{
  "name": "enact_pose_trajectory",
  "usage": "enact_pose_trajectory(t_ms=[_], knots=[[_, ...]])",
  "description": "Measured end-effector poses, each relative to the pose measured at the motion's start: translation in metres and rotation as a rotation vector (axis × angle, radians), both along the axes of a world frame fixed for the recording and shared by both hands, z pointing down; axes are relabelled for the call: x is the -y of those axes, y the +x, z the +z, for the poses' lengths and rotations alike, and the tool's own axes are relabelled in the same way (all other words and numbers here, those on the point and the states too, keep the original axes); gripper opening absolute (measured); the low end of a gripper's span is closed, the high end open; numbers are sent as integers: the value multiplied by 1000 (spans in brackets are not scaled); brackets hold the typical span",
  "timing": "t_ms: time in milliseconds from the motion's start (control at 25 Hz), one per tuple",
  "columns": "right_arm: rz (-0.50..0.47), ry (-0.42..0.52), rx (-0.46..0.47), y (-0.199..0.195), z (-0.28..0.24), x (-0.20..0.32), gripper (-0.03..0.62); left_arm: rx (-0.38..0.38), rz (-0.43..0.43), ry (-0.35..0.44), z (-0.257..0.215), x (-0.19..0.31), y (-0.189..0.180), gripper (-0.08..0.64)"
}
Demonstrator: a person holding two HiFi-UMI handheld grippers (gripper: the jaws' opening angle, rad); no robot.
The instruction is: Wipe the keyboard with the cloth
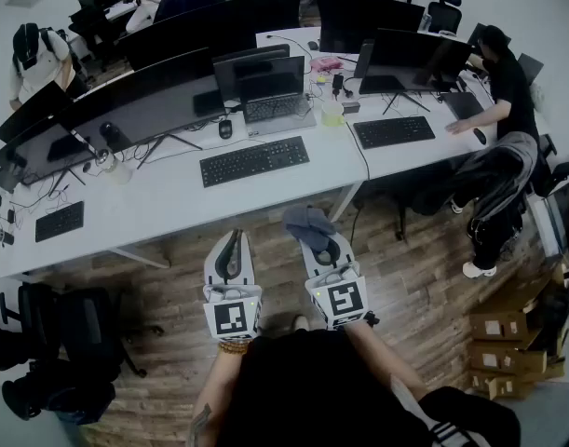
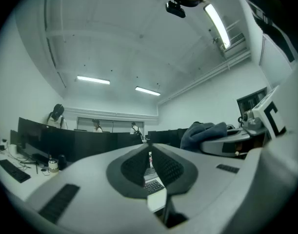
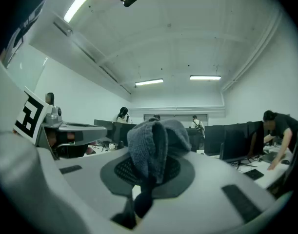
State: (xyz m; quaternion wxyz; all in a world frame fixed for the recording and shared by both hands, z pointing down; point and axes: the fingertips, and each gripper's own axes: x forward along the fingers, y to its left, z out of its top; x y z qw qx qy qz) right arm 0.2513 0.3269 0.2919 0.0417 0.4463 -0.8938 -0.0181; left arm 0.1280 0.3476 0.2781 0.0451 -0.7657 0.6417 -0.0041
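A black keyboard [image 1: 254, 160] lies on the white desk [image 1: 163, 208] in front of a laptop, some way ahead of both grippers. My right gripper [image 1: 314, 235] is held level over the wooden floor, short of the desk edge, shut on a bunched grey cloth [image 1: 308, 220] that sticks up between its jaws [image 3: 153, 147]. My left gripper [image 1: 234, 247] is beside it at the same height, shut with nothing in it [image 2: 149, 165]. In the left gripper view the cloth [image 2: 203, 132] shows off to the right.
Monitors [image 1: 140, 110], a laptop [image 1: 275, 96], a second keyboard [image 1: 394, 131] and a third [image 1: 59, 221] sit on the desks. A person [image 1: 503, 91] leans at the right desk; others stand far off. Office chairs [image 1: 56, 343] at left, cardboard boxes [image 1: 508, 319] at right.
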Motion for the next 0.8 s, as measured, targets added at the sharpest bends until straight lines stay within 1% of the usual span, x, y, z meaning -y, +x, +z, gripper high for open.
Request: enact_pose_trajectory(t_ms=[120,240,320,440,560,600,720,800], knots=[[-17,-4,25,15,2,9,31,4,-13,6,2,3,14,28],[-36,-48,95,31,7,19,35,-33,-27,27,-6,6,26,28],[-43,-73,109,38,14,26,35,-34,-44,23,-4,5,26,28],[-65,-101,128,41,23,41,35,-29,-82,-3,5,4,14,28],[-61,-133,149,44,30,59,35,-32,-106,-14,14,11,-2,28],[-56,-141,154,44,33,66,35,-28,-109,-17,17,16,-9,28],[-37,-171,153,41,42,91,35,14,-97,-20,31,37,-29,28],[-29,-194,140,34,49,108,35,17,-83,-27,42,54,-42,28]])
